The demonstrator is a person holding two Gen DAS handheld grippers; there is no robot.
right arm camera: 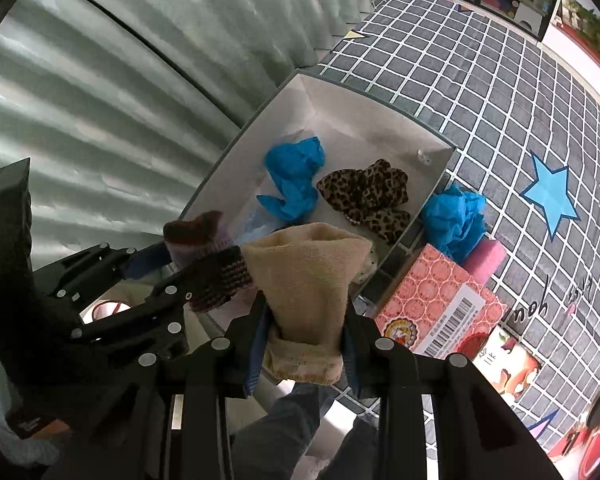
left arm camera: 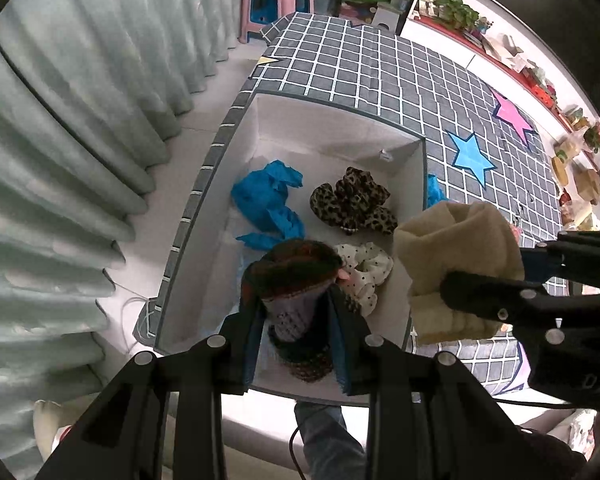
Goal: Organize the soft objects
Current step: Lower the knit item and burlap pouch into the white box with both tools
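Socks are in both my tools: the left tool (left arm camera: 296,316) is clenched on a dark knitted sock (left arm camera: 294,276) at lower centre, above the white box (left arm camera: 292,120); the right tool (right arm camera: 304,340) grips a beige sock (right arm camera: 308,276) beside the box's right wall. I judge this the placing step; next I must lower and release inside.
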